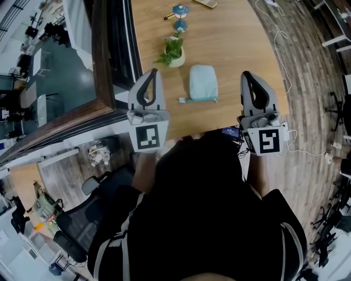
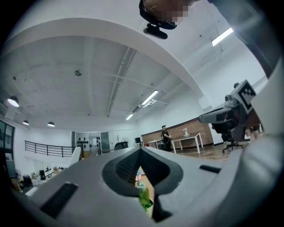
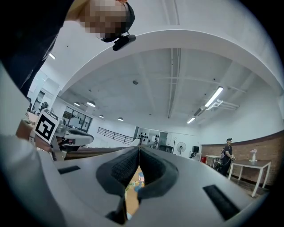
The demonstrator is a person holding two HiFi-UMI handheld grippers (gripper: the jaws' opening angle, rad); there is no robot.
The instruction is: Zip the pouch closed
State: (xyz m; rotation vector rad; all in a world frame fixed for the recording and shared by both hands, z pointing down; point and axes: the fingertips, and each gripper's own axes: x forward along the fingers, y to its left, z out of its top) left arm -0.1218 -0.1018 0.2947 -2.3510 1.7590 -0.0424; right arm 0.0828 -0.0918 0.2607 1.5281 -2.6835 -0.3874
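A light blue pouch (image 1: 203, 82) lies flat on the wooden table (image 1: 236, 44), its zip edge toward me with a small pull tab (image 1: 181, 100) sticking out at its left. My left gripper (image 1: 154, 71) is held left of the pouch, jaws shut and empty. My right gripper (image 1: 245, 74) is held to the pouch's right, also shut on nothing. Neither touches the pouch. In the left gripper view the jaw tips (image 2: 140, 149) meet, as they do in the right gripper view (image 3: 139, 148); both look mostly up at the ceiling.
A small plant in a white pot (image 1: 174, 52) stands just beyond the pouch's left corner, with a blue object (image 1: 180, 15) farther back. A dark device (image 1: 230, 131) sits at the table's near edge. A glass railing (image 1: 104, 49) borders the left side; cables (image 1: 285, 71) trail on the floor at right.
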